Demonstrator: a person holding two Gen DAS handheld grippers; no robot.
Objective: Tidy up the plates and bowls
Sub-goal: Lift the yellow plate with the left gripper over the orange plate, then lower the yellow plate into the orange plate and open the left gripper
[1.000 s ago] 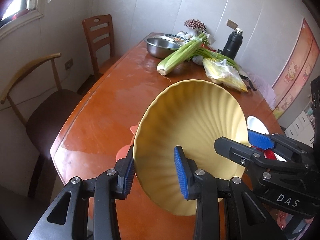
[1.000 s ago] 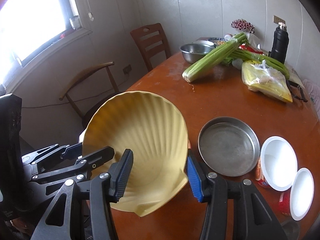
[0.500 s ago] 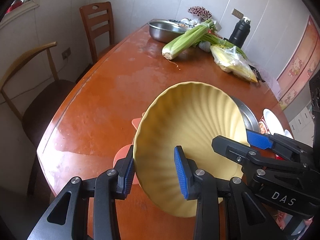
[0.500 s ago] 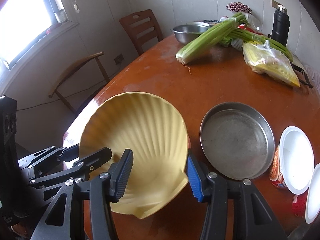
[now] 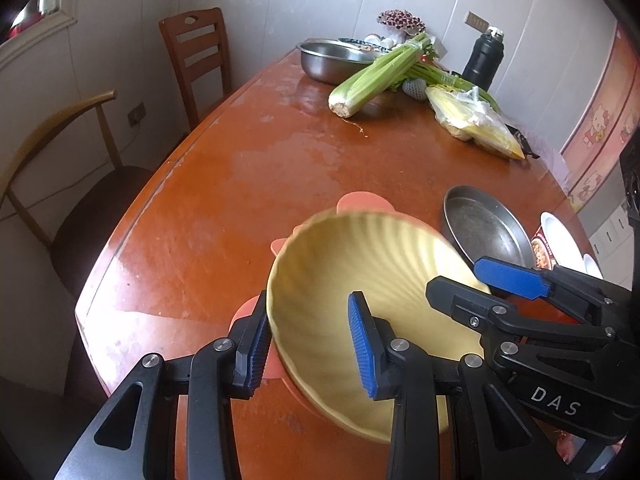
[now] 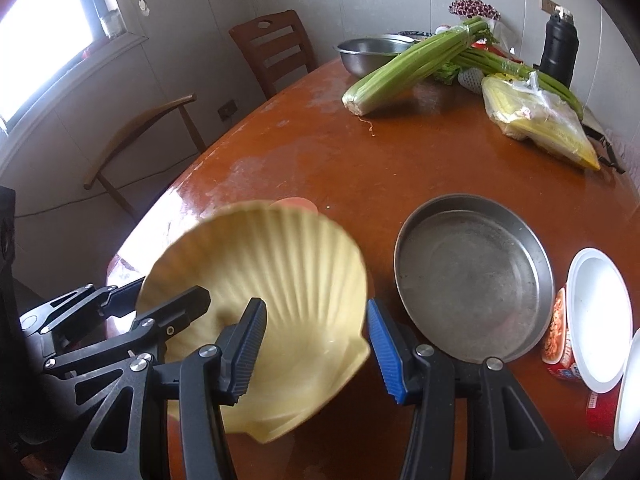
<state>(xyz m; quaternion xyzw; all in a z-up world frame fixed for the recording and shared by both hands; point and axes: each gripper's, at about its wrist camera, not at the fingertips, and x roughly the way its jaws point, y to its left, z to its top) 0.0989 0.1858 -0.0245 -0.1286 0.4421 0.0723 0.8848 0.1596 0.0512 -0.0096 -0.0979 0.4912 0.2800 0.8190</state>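
Observation:
A yellow shell-shaped ribbed plate (image 5: 360, 264) (image 6: 280, 272) is held tilted, low over a pink dish (image 5: 362, 202) (image 6: 294, 203) on the brown table. My left gripper (image 5: 310, 344) straddles the plate's left rim with its fingers (image 5: 362, 344) apart. My right gripper (image 6: 316, 348) straddles the plate's right rim, fingers (image 6: 380, 344) apart too; whether either set of pads touches the plate is not clear. The right gripper also shows in the left wrist view (image 5: 508, 280). A round metal pan (image 6: 472, 276) (image 5: 486, 230) lies just right of the plate.
White-lidded red cups (image 6: 592, 320) stand at the right edge. Celery (image 6: 412, 66), a bag of corn (image 6: 536, 118), a steel bowl (image 6: 368, 52) and a black flask (image 6: 558, 48) lie at the far end. Two chairs (image 5: 196, 60) stand along the table's left edge (image 5: 120, 248).
The yellow plate has tipped flatter and dropped lower toward the pink dish. Both grippers moved down with it, and the pink dish's far rim now shows beyond the plate.

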